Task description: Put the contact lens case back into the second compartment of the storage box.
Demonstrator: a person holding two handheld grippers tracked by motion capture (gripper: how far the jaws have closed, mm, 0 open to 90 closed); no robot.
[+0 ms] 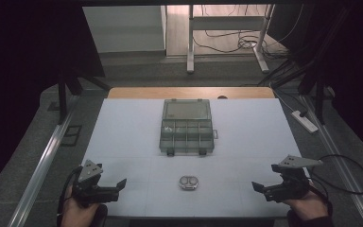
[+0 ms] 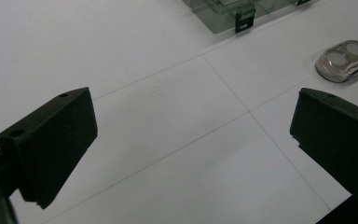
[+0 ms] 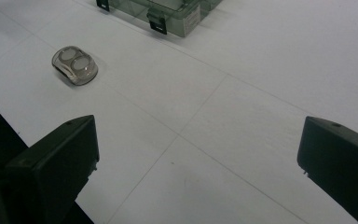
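Case [image 1: 189,183]: small clear two-well case, flat on the white table [image 1: 123,127], near the front edge, midway between the two grippers.
Long axis: runs left to right across the table.
Box [image 1: 187,126]: clear compartment box, lid open, straight behind the case and well apart from it; front latches face the case.
Left gripper [image 1: 121,183]: low at the front left, jaws wide apart and holding nothing; case lies to its right, at about the same depth.
Right gripper [image 1: 256,187]: low at the front right, jaws likewise wide apart and bare; case lies to its left.
Nearer hand: about equal; the right looks slightly closer, but I cannot say firmly.
Likely next move: either gripper would travel sideways, inward, to reach an end of the case.
Left gripper view: case [image 2: 346,59] at upper right beyond the jaws; one box latch.
Right gripper view: case [image 3: 74,65] at upper left, two wells plain; box corner with label.
High view: box compartments and both hands.
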